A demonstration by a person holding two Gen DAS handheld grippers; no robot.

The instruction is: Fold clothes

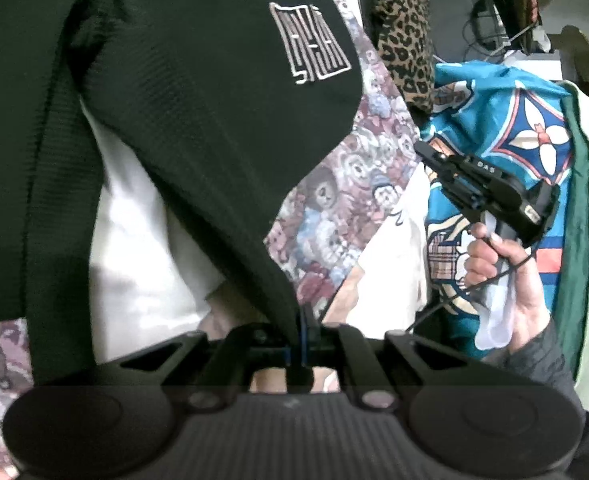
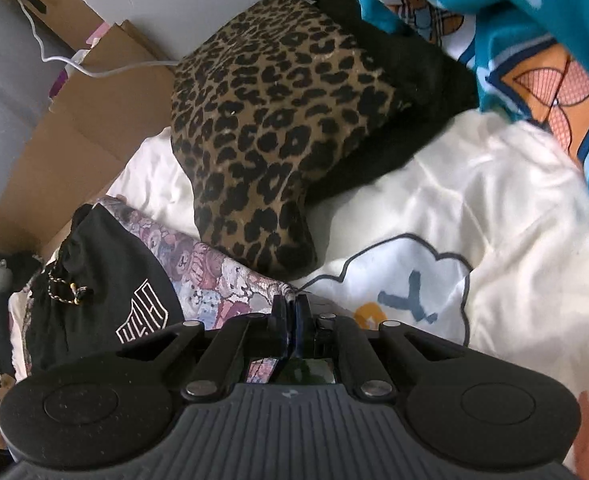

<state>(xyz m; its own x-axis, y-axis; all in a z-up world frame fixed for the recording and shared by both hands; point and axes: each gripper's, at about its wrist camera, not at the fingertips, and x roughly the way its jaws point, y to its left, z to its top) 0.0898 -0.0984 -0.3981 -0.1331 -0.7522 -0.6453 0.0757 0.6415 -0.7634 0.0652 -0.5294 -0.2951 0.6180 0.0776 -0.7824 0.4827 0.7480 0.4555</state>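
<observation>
In the left wrist view a black ribbed garment [image 1: 182, 128] with a white outlined logo [image 1: 310, 42] hangs up and to the left from my left gripper [image 1: 303, 332], which is shut on its edge. Behind it lies a bear-print fabric [image 1: 346, 192]. My right gripper [image 1: 421, 149], held by a hand [image 1: 510, 280], touches that fabric's right edge. In the right wrist view my right gripper [image 2: 292, 302] is shut on a corner of the bear-print fabric [image 2: 206, 276]. The black garment [image 2: 106, 276], with a drawstring cord, rests on the fabric at the left.
A leopard-print cushion [image 2: 262, 120] sits on a white duvet [image 2: 474, 200] with a cloud print. A teal patterned blanket [image 2: 494, 20] lies at the upper right. Cardboard boxes [image 2: 74, 128] and a white cable stand at the left. A green-edged cloth [image 1: 578, 208] borders the right.
</observation>
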